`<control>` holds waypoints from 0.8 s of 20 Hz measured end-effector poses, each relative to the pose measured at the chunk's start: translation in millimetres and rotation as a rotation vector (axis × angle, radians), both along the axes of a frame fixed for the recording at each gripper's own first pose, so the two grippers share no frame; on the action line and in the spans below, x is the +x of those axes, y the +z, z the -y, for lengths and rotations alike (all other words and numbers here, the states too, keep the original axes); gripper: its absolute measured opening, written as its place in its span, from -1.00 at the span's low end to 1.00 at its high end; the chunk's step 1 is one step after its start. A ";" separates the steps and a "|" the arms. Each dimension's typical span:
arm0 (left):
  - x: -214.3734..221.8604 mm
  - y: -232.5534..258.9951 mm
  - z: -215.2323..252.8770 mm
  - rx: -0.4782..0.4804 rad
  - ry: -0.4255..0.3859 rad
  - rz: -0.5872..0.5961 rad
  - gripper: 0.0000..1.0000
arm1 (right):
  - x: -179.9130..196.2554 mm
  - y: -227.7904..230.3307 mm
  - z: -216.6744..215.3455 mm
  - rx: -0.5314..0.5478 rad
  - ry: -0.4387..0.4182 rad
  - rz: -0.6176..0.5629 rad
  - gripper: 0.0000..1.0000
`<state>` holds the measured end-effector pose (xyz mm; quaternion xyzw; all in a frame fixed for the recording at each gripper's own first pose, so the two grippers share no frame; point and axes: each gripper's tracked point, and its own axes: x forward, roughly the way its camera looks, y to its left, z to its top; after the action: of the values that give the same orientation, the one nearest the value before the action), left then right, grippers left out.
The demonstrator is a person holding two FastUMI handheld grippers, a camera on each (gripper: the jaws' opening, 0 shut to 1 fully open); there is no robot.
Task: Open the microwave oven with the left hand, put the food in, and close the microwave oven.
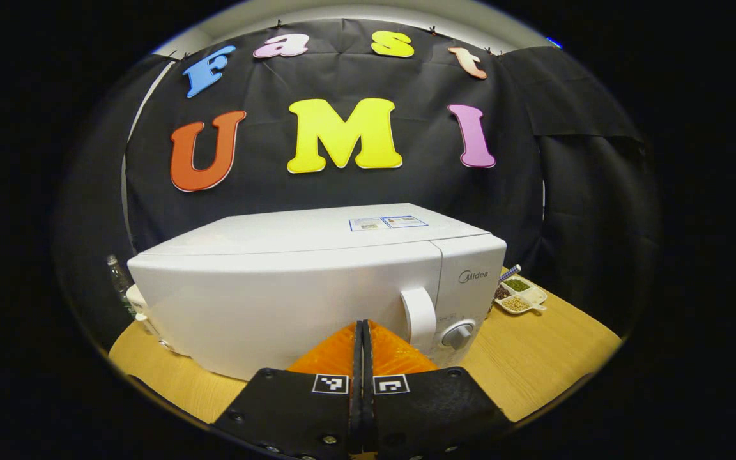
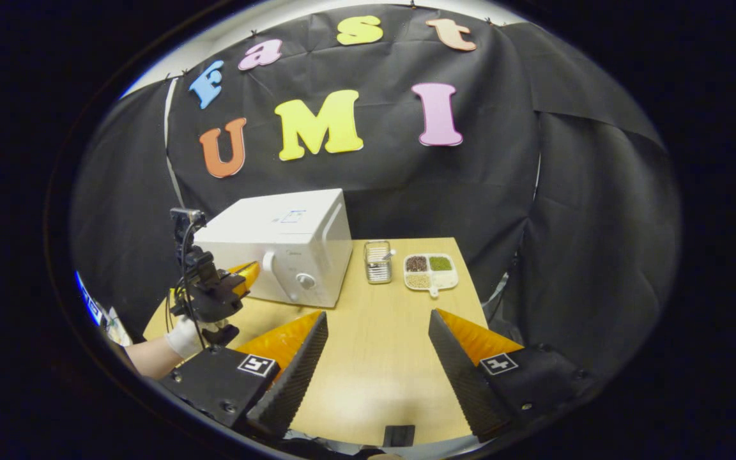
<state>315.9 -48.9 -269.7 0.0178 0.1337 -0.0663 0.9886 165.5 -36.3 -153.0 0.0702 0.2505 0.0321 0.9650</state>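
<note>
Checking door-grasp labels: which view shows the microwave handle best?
Left gripper view: the handle is close and large, just beyond the shut left gripper, beside the knob. In the right gripper view the handle is small and far off, seen at an angle on the microwave, with the left gripper near it.

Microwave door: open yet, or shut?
Shut. The door sits flush with the microwave front, no gap at the handle. The left gripper, fingers together, points at the handle.
</note>
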 end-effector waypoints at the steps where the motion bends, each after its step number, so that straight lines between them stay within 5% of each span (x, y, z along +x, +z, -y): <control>1: -4.0 3.0 -5.7 0.017 0.019 0.005 -1.00 | -1.0 0.6 0.4 0.000 -0.002 0.004 1.00; 2: -8.9 3.9 -11.9 0.042 0.037 0.010 -0.99 | -2.1 1.9 1.2 -0.005 -0.006 0.011 0.82; 3: -15.4 1.1 -18.6 0.067 0.050 -0.007 -1.00 | -2.8 4.8 3.0 -0.007 -0.016 0.026 1.00; 6: -35.2 -3.1 -21.1 0.071 0.030 -0.024 0.76 | -8.1 6.2 1.9 -0.035 -0.032 0.042 1.00; 7: -41.5 -2.5 -21.8 0.058 0.027 -0.026 0.94 | -12.1 6.8 -0.2 -0.041 -0.035 0.045 0.82; 8: -49.5 2.6 -24.0 0.045 0.029 -0.024 0.94 | -16.4 10.1 -4.0 -0.048 -0.039 0.049 1.00; 16: -136.1 95.1 -74.0 0.040 0.006 0.089 0.93 | -58.4 51.8 -66.5 -0.110 -0.032 0.158 1.00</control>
<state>179.9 25.1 -174.6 0.0403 0.0909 -0.0597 0.9933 107.1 30.2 -101.2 0.0183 0.1741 0.0083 0.9845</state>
